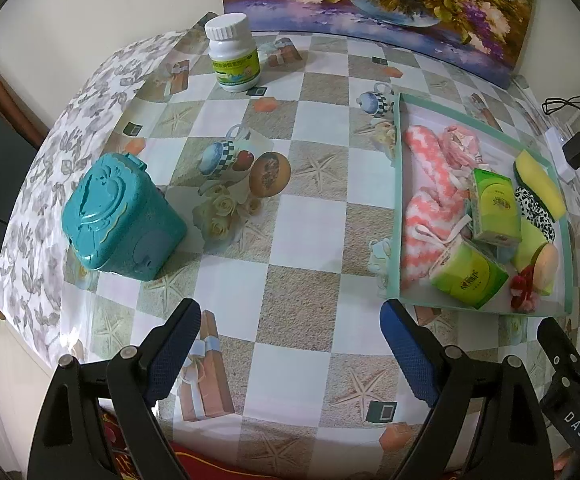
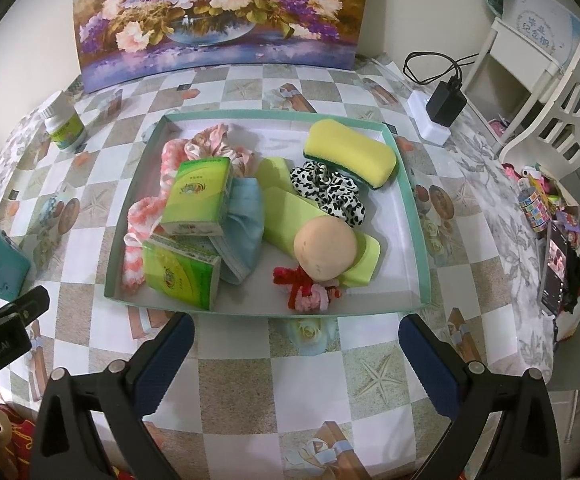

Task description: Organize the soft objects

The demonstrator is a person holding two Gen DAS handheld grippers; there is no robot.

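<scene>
A teal-rimmed tray (image 2: 421,236) (image 1: 398,184) holds the soft things: two green tissue packs (image 2: 196,196) (image 2: 182,276), a pink-white knit sock (image 1: 425,184), a blue face mask (image 2: 244,220), a yellow sponge (image 2: 349,152), a black-white scrunchie (image 2: 329,190), a peach puff (image 2: 323,248), green cloth (image 2: 290,208) and a red-pink yarn piece (image 2: 309,290). My right gripper (image 2: 295,340) is open and empty just before the tray's near rim. My left gripper (image 1: 291,332) is open and empty over the tablecloth, left of the tray.
A teal plastic box (image 1: 120,216) and a white pill bottle (image 1: 234,54) stand on the table left of the tray. A flower painting (image 2: 222,12) leans at the back. A charger and power strip (image 2: 437,112) lie back right. Clutter (image 2: 545,216) sits at the right edge.
</scene>
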